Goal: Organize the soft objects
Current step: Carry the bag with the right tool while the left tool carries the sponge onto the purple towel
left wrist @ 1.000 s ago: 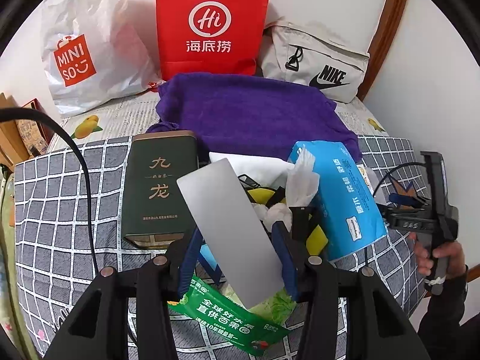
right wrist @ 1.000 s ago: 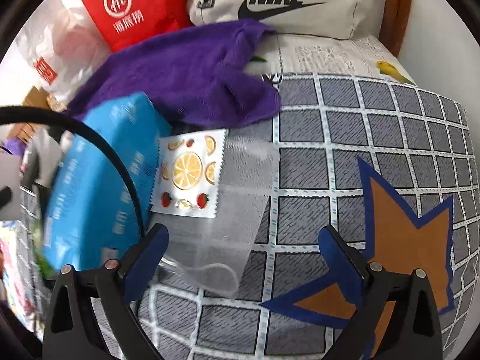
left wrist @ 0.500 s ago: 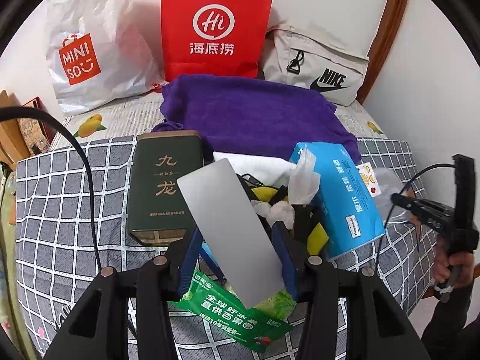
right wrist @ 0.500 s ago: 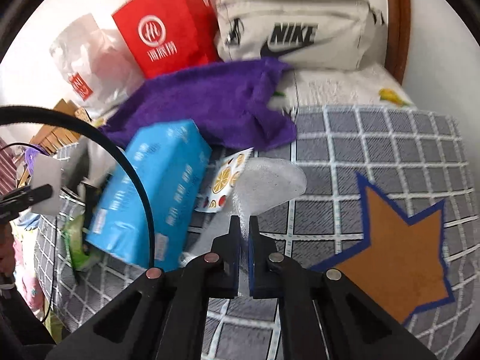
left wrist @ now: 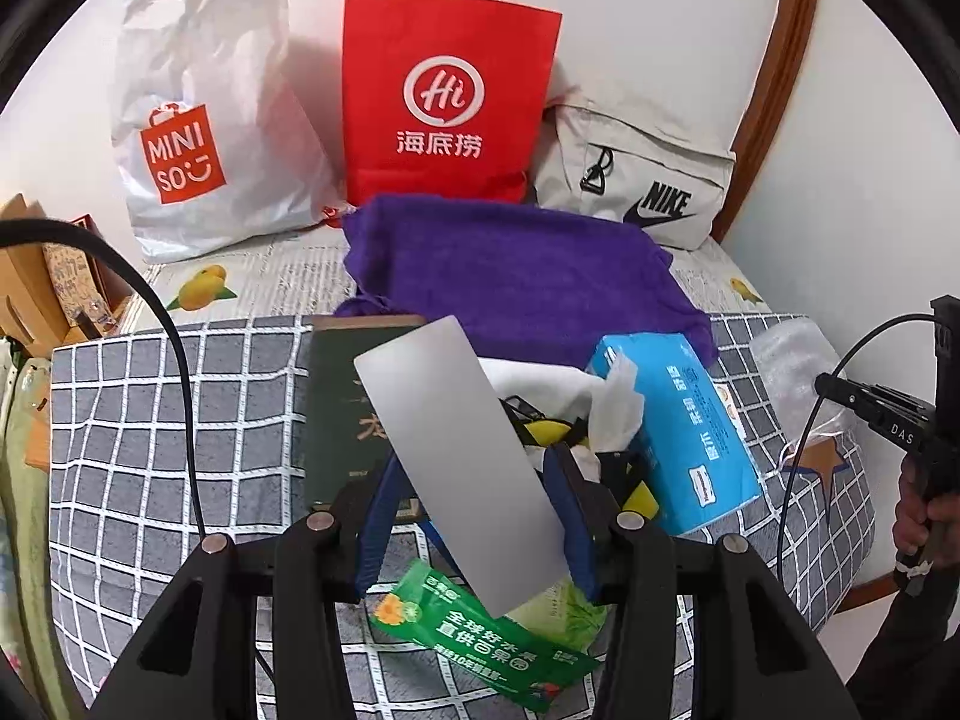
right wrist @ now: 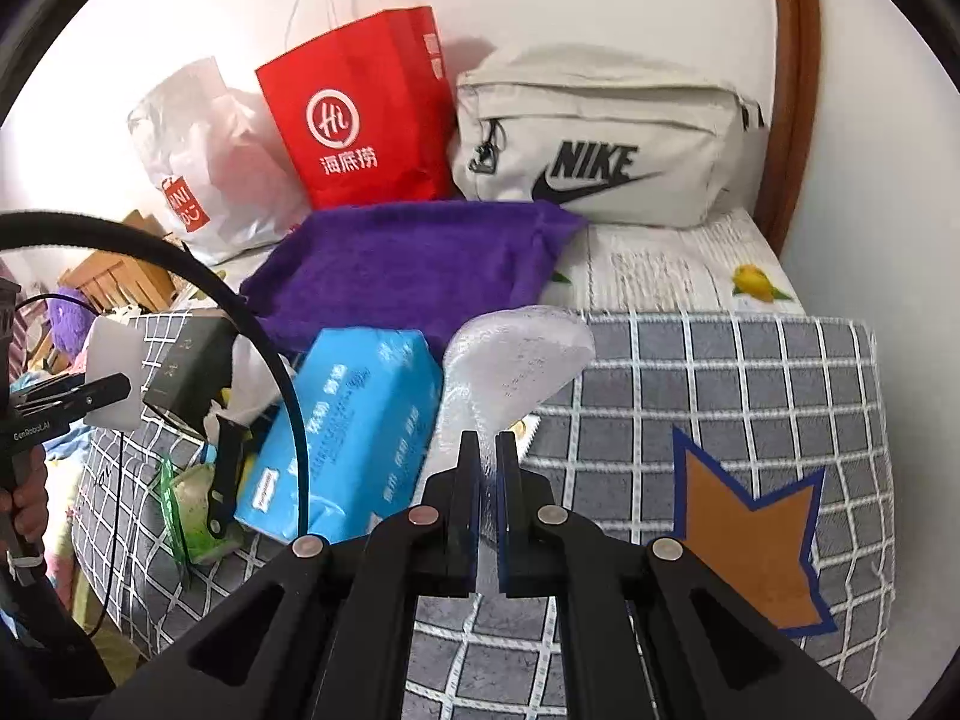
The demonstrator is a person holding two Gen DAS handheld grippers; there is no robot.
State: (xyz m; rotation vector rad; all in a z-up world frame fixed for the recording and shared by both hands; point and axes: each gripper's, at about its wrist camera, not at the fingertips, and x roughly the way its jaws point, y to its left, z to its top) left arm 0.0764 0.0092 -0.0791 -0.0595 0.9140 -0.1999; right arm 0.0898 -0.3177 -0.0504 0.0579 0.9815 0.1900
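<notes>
My left gripper [left wrist: 474, 528] is shut on a flat silver-grey pouch [left wrist: 456, 456] and holds it tilted above the clutter on the bed. My right gripper [right wrist: 489, 468] is shut on a clear bubble-wrap bag [right wrist: 516, 360] and holds it up off the checked blanket; the bag also shows in the left wrist view [left wrist: 792, 372]. A blue tissue pack [right wrist: 354, 426] lies to the left of the right gripper. A purple towel [left wrist: 516, 270] lies behind it.
A white Miniso bag [left wrist: 198, 138], a red paper bag [left wrist: 444, 102] and a beige Nike pouch [right wrist: 606, 138] stand against the wall. A dark green tin [left wrist: 342, 414] and a green snack pack [left wrist: 480, 636] lie under the left gripper. An orange star patch [right wrist: 750, 534] marks the blanket at right.
My right gripper closed on the bubble-wrap bag and lifted it off the blanket. My left gripper has kept the silver pouch almost still.
</notes>
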